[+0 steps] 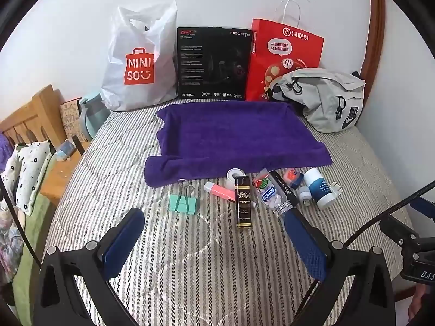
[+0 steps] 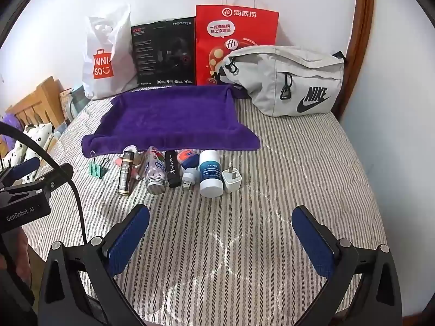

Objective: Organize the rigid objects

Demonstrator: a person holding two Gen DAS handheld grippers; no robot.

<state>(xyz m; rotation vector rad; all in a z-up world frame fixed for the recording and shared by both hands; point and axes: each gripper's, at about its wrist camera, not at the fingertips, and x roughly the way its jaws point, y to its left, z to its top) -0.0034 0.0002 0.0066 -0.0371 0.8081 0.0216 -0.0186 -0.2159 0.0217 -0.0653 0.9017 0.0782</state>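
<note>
I see the small rigid items lying in a loose row on the striped bedspread (image 2: 299, 168), just in front of the near edge of the purple towel (image 2: 171, 119). From my left to right in the right wrist view: a teal binder clip (image 2: 97, 169), a black-and-gold lighter (image 2: 125, 172), a pink tube (image 1: 219, 190) partly behind the lighter, a small clear bottle (image 2: 155, 172) lying on its side, a black stick marked "Horizon" (image 2: 173, 169), a small white USB plug (image 2: 187, 178), an orange-and-blue item (image 2: 187, 159) behind it, a white-and-blue jar (image 2: 210, 174) and a white charger cube (image 2: 232, 180) touching the jar's right side. A white tape roll (image 1: 235, 175) sits at the towel's edge behind the lighter. The towel itself is bare.

I note the left gripper (image 1: 214, 216) has its jaws spread wide, nothing between them; its right finger tip sits just beside the clear bottle's mouth in the left wrist view. The right gripper (image 2: 220, 214) is likewise spread and empty, hovering over bare bedspread short of the row.

Against the wall behind the towel: a white Miniso bag (image 2: 108, 57), a black Hecate box (image 2: 164, 54), a red paper bag (image 2: 236, 38), a grey Nike pouch (image 2: 288, 81). A wooden headboard (image 1: 30, 114) stands far left.
</note>
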